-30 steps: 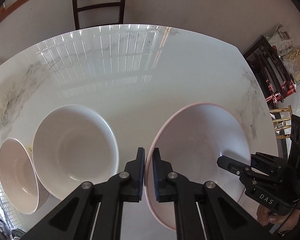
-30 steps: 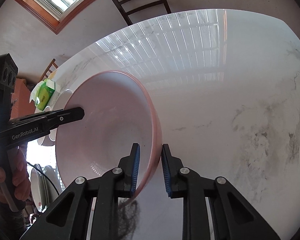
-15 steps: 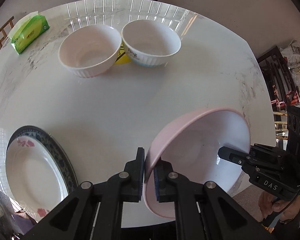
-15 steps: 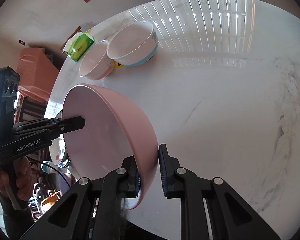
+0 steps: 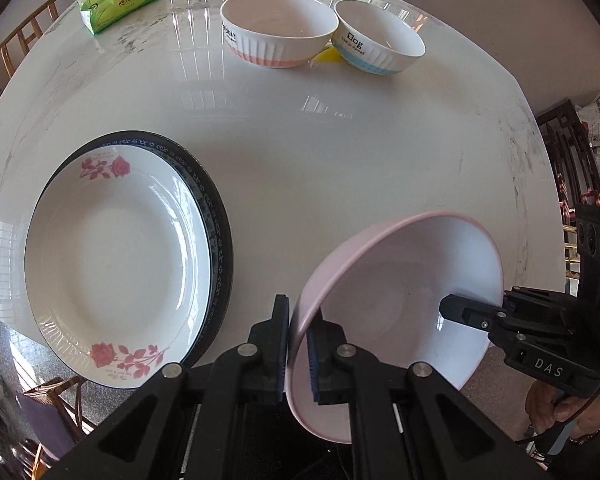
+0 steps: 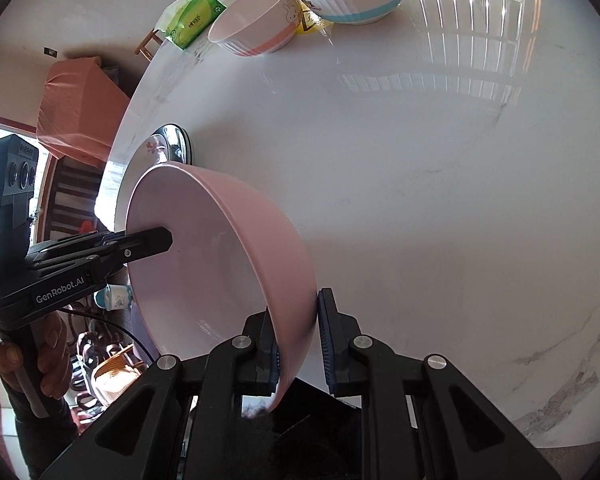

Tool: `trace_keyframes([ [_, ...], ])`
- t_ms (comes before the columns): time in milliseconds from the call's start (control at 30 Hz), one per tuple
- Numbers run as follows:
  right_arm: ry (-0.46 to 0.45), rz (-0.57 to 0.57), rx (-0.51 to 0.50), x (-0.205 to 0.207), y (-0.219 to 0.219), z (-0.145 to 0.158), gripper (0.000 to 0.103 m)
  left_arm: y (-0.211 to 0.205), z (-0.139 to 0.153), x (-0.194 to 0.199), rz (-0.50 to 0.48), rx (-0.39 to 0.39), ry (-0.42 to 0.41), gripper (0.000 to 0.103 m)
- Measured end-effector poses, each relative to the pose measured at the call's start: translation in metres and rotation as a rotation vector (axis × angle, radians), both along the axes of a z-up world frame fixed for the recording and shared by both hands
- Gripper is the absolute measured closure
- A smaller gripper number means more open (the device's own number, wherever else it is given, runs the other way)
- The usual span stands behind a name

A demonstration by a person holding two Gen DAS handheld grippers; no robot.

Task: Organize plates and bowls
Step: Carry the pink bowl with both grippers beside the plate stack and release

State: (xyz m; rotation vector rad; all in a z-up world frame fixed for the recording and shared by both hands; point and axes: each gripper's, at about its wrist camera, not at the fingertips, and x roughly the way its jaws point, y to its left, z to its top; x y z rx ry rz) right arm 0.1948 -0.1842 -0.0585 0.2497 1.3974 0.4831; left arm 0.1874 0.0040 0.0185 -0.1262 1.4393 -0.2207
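Pink bowl [image 5: 396, 300] carried nearer — plates [image 5: 116, 256] alongside

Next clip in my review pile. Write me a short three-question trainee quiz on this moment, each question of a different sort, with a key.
1. True or false: the pink bowl rests flat on the table.
2. Which item lies between the two ribbed bowls at the far edge? A) a spoon B) a yellow packet C) a cup
3. Fill in: the rose plate sits on top of a ___-rimmed plate.

Key
1. False: it is tilted, with the left gripper and right gripper each clamped on opposite sides of its rim.
2. B
3. Dark, blue-patterned.
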Motion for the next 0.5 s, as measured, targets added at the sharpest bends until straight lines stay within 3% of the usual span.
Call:
trace_keyframes([
  [267,-0.006,-0.024,-0.005,0.013,0.004,-0.004,0.086,0.005,-0.008,0.005,0.001,-0.004,-0.051,0.093],
  [500,-0.055,-0.007,-0.01,0.01,0.0,0.001,0.084,0.003,-0.018,0.001,-0.083,0.031,-0.082,0.084],
])
